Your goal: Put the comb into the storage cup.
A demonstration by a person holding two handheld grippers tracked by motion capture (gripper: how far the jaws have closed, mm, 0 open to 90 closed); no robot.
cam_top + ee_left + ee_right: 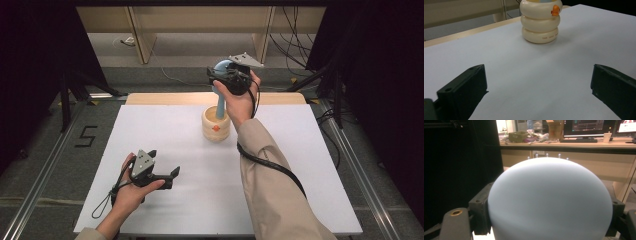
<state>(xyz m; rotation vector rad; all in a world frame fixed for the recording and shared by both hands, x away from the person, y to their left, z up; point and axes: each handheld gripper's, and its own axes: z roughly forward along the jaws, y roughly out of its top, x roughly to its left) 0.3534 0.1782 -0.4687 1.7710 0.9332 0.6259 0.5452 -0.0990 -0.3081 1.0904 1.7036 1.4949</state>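
Observation:
A cream ringed holder [216,125] [541,25] with a small orange figure on its side stands at the middle back of the white table [165,130]. A pale blue utensil [220,106] [549,200] stands upright in it, handle down and round head up. My right gripper [220,74] [547,217] is above the holder, shut on that round head, with a black jaw pressed against each side. My left gripper [164,162] [536,85] rests low at the front left, open with nothing between its fingers, pointing toward the holder.
A wooden strip [165,98] runs along the table's back edge. Behind it are wooden desk legs [142,45] and loose cables [295,30] on the floor. Metal rails [45,165] flank the table. A dark curtain [461,165] hangs to the left in the right gripper view.

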